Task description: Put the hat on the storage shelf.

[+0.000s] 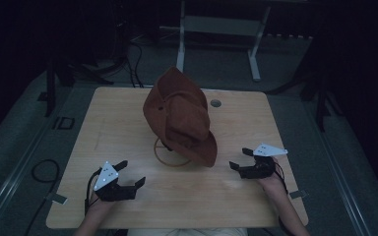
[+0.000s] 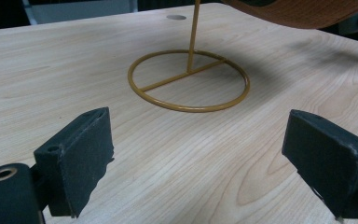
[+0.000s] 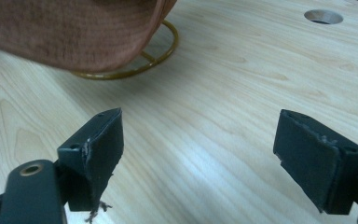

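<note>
From the high view: sitting tilted on a thin gold wire stand near the middle of the table, a brown wide-brimmed hat — soft, suede-like, crown leaning toward the far side and floppy brim drooping toward the near right, hiding most of the stand's ring base. Lying under it, a pale wood-grain tabletop with rounded corners and a small round grommet hole just right of the hat; spreading beyond, a dim room with grey floor, dark cables and the white legs of a frame at the back. Resting low at the near left, the left gripper, jaws spread wide and holding nothing, grey three-cornered plate on top; resting at the near right, well apart from it, the right gripper, likewise gaping and empty, pointing toward the brim. From the left gripper view: standing far apart, two black padded fingers with rough, matte faces, nothing between them but bare wood; lying ahead, the stand's ring — a glossy mustard hoop with a crossbar and an upright rod rising to the hat's brim at the top edge. From the right gripper view: again gaping wide, frayed black pads over light-streaked grain; hanging at the upper left, the hat's felted brown brim, overlapping the gold ring behind it; showing at the upper right, the grommet hole.
</note>
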### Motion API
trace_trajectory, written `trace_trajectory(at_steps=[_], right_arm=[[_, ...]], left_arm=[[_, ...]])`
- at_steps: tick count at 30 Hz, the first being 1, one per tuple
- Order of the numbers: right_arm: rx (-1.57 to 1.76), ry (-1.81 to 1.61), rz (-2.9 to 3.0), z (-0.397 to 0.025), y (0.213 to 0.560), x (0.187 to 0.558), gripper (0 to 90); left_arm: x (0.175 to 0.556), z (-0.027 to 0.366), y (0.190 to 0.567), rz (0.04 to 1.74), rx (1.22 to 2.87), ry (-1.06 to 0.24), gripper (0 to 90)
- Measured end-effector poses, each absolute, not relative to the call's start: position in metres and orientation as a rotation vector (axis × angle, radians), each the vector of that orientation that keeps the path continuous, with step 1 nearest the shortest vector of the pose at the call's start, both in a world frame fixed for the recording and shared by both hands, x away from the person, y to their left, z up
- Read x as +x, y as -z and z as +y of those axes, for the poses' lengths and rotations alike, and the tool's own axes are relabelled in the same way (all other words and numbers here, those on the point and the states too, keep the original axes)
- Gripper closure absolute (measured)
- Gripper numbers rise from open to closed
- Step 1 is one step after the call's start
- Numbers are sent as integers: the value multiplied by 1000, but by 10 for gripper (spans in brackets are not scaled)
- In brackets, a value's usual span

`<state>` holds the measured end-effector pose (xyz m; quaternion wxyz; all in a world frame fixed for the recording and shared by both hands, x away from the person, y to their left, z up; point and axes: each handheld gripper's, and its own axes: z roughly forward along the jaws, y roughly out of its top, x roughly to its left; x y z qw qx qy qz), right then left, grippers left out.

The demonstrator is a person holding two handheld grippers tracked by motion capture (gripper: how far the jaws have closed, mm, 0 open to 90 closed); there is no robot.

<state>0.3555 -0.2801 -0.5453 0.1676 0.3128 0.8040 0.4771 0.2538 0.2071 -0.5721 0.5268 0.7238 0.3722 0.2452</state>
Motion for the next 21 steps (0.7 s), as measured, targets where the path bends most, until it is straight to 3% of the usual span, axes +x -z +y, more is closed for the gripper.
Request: trace_trajectory(at_steps=[21], right_arm=[[680,-1254,2350,-279,566,327,144]], left_arm=[[253,206,573,893,1731,-589,95]])
